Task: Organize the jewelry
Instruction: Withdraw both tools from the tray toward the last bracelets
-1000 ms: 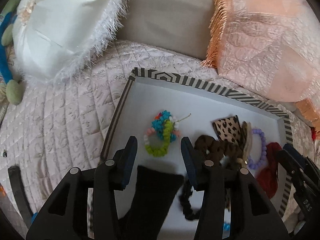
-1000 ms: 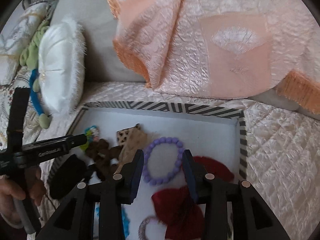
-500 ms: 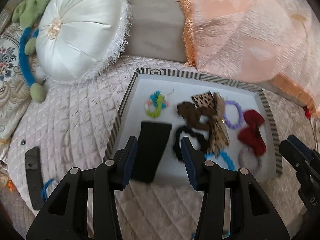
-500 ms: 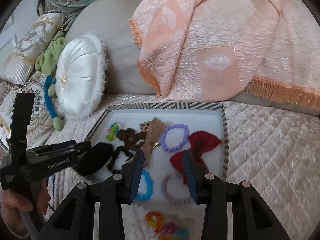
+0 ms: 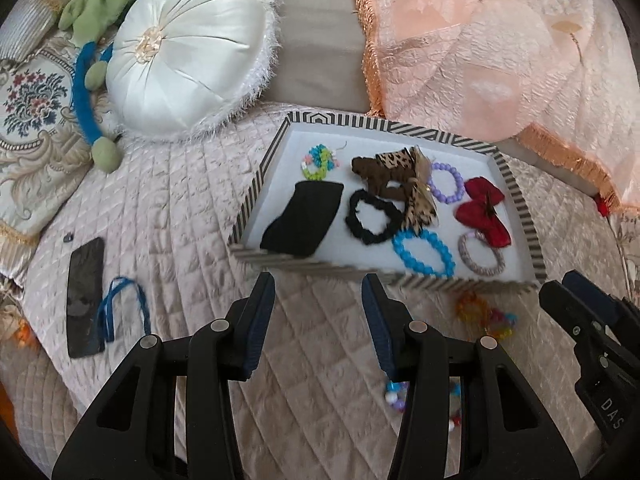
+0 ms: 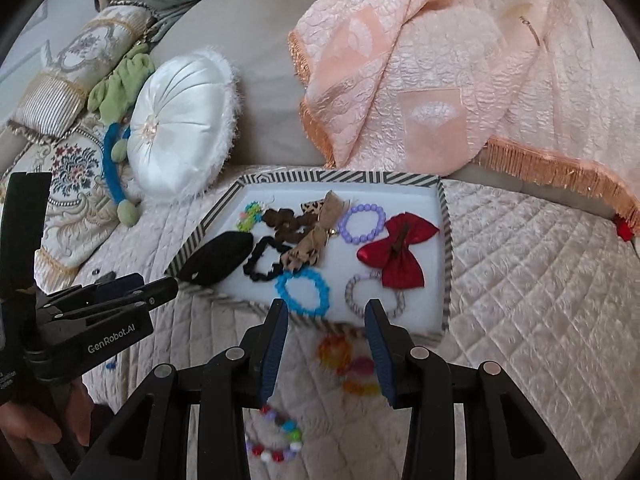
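Note:
A striped-rim white tray [image 5: 256,184] [image 6: 446,240] lies on the quilted bed. It holds several pieces: a black band [image 5: 304,220], a black scrunchie [image 5: 374,216], a blue bead bracelet [image 5: 422,252] [image 6: 302,292], a purple bracelet [image 6: 362,224], a red bow [image 6: 400,250] and a leopard bow [image 5: 416,188]. An orange-pink bead bracelet [image 6: 348,360] [image 5: 484,314] and a multicoloured bead bracelet [image 6: 274,436] [image 5: 400,394] lie on the quilt in front of the tray. My left gripper [image 5: 318,320] is open and empty before the tray. My right gripper [image 6: 326,344] is open and empty above the orange-pink bracelet.
A white round cushion [image 5: 184,48] and a peach fringed throw [image 5: 500,52] lie behind the tray. A black phone [image 5: 84,296] and a blue cord [image 5: 120,308] lie on the quilt at left. A green-blue plush [image 5: 90,64] and embroidered pillows sit far left.
Both grippers have pulled back and up from the tray. The whole tray and the two bracelets on the quilt in front of it have come into view. Both stay open and empty.

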{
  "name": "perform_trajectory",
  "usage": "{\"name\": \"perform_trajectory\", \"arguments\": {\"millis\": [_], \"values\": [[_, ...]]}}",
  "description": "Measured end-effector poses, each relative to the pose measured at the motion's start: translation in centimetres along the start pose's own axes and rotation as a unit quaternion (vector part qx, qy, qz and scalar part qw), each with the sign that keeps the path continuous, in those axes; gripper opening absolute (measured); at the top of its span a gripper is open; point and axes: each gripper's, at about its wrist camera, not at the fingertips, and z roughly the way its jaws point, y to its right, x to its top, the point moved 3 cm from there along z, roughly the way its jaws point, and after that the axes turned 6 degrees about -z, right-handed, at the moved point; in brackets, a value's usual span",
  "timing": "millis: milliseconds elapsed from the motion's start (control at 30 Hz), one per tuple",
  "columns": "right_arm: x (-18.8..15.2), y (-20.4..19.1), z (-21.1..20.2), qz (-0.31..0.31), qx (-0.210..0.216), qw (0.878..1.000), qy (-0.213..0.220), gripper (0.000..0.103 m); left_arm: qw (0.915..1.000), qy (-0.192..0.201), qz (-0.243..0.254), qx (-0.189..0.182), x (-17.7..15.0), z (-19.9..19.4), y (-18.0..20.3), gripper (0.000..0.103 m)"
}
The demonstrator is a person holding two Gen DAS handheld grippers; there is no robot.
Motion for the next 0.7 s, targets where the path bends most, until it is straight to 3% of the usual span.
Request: {"name": "perform_trajectory", "arguments": {"millis": [700], "values": [[-3.5,-1.2,-4.2,-0.005,-0.007,1.000,-0.001,0.039,0.9998,0.009,0.019,0.001,-4.9,-3.7,1.0,0.045]]}}
